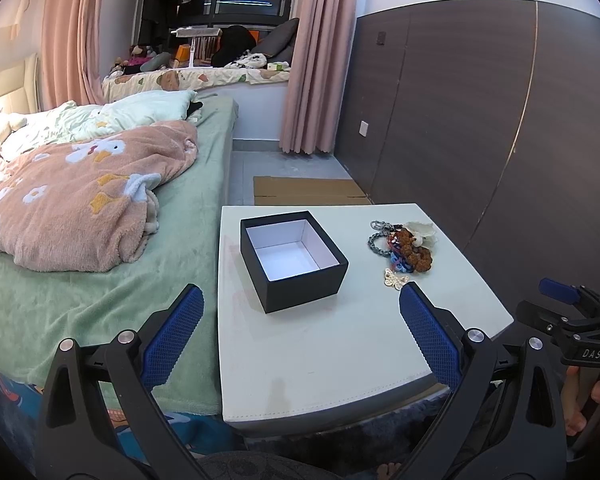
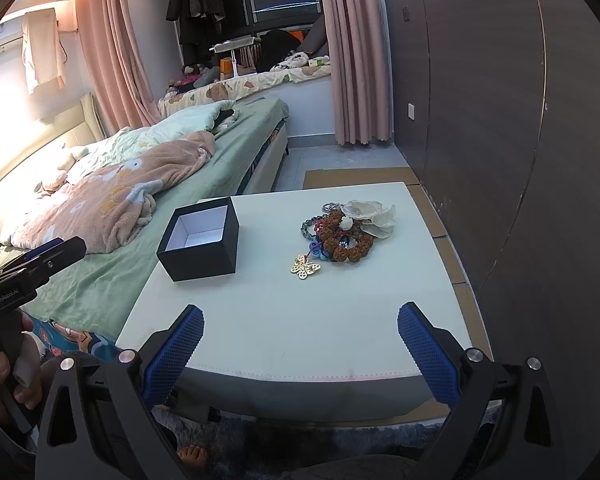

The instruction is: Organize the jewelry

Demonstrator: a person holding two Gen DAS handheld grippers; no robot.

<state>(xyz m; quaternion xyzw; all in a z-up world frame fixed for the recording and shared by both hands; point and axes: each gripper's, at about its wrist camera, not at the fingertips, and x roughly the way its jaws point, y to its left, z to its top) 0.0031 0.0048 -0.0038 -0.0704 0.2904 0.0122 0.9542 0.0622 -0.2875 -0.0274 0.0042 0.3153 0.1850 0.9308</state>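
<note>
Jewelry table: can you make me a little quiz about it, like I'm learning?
1. True or false: the black box has something inside.
2. Which piece lies nearest the right gripper? A) gold butterfly B) white shell C) grey chain
3. Fill in: both grippers, left too, are ____.

Key: 1 false; 2 A; 3 open.

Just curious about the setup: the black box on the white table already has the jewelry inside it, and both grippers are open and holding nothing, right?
Not quite. The black box is empty: the left wrist view shows only its bare white lining. The jewelry lies in a heap on the white table, beside the box and apart from it. The rest holds: the left gripper and the right gripper are both open and hold nothing.
</note>
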